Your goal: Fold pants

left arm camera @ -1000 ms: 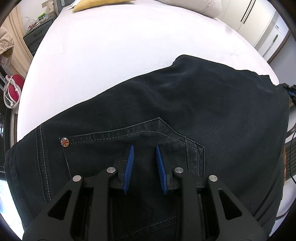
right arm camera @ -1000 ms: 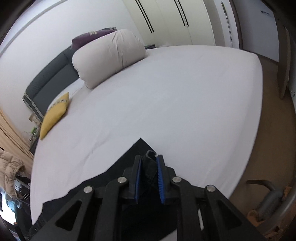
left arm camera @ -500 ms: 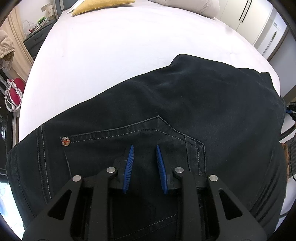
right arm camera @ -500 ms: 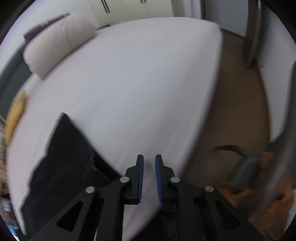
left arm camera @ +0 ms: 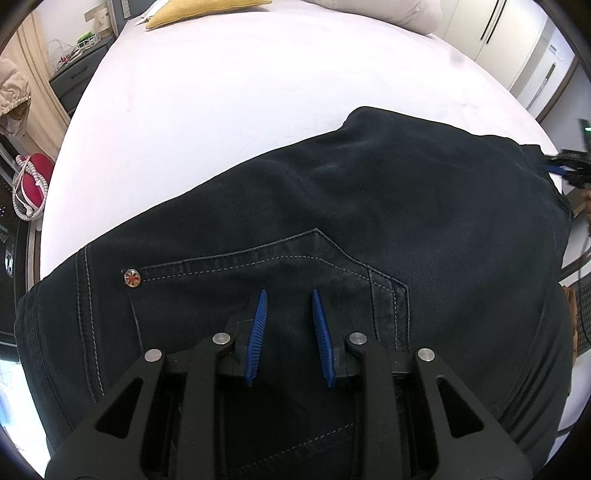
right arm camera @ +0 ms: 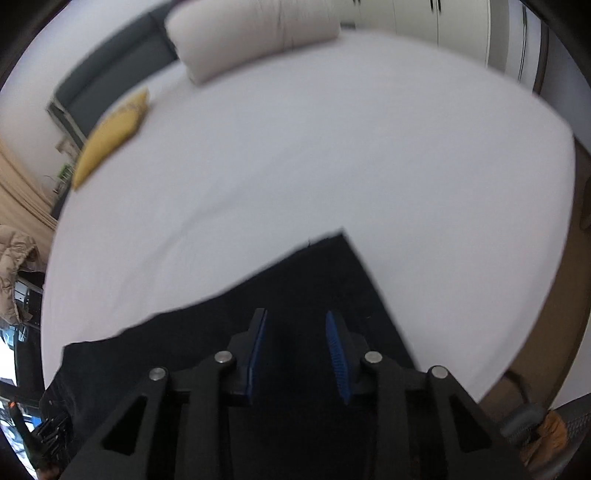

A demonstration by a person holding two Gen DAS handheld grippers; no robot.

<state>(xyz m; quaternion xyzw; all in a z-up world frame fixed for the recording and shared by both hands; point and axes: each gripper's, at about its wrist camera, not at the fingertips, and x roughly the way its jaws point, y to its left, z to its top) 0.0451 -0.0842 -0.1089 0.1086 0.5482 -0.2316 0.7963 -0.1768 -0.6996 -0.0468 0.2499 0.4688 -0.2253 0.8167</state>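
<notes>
On the left, we are holding the left gripper [left arm camera: 287,314] steeply down over the back pocket [left arm camera: 266,295] of the dark pants [left arm camera: 406,206], its blue pads parted narrowly with denim lying between them; whether they are pinching a fold we cannot tell. It is probably anchoring the waist end while the other hand works. The pants are lying flat across the near edge of the white bed [left arm camera: 240,110] (a yellow cushion [left arm camera: 199,11] is resting at the far end). On the right, we are bringing the right gripper [right arm camera: 295,332] over the far end of the pants [right arm camera: 325,280], its jaws having just been opening and gripping nothing, probably releasing or re-seating the cloth.
</notes>
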